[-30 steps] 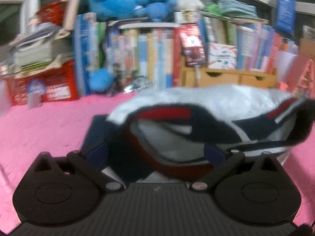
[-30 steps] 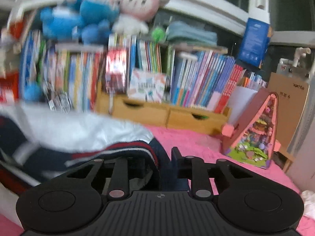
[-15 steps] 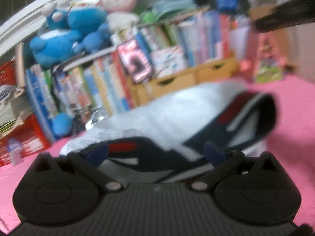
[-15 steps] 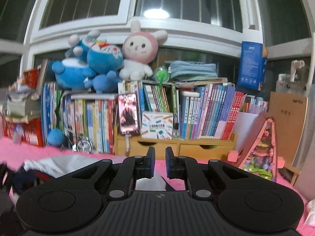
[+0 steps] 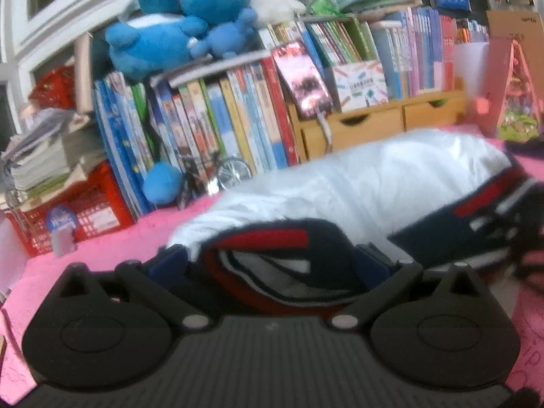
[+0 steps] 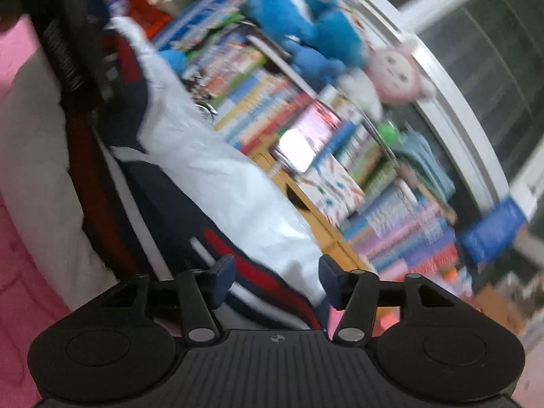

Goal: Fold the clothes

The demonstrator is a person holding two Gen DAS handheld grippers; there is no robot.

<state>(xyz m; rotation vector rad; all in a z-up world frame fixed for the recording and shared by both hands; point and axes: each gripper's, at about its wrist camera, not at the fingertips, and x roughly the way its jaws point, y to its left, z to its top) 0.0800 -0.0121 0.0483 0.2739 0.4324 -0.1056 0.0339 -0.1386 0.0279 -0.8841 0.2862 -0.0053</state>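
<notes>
One garment (image 5: 357, 187), white with navy and red bands, lies on the pink bedcover (image 5: 102, 255) in front of you. Your left gripper (image 5: 272, 265) has its jaws spread wide around a bunched fold, grip uncertain. Your right gripper (image 6: 275, 278) is opening, hem between its two fingers. Two wooden drawers (image 5: 380, 122) stand behind.

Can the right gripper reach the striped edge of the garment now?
Probably yes: the right gripper has its jaws opening, the garment edge already lies between them, and nothing blocks it.
</notes>
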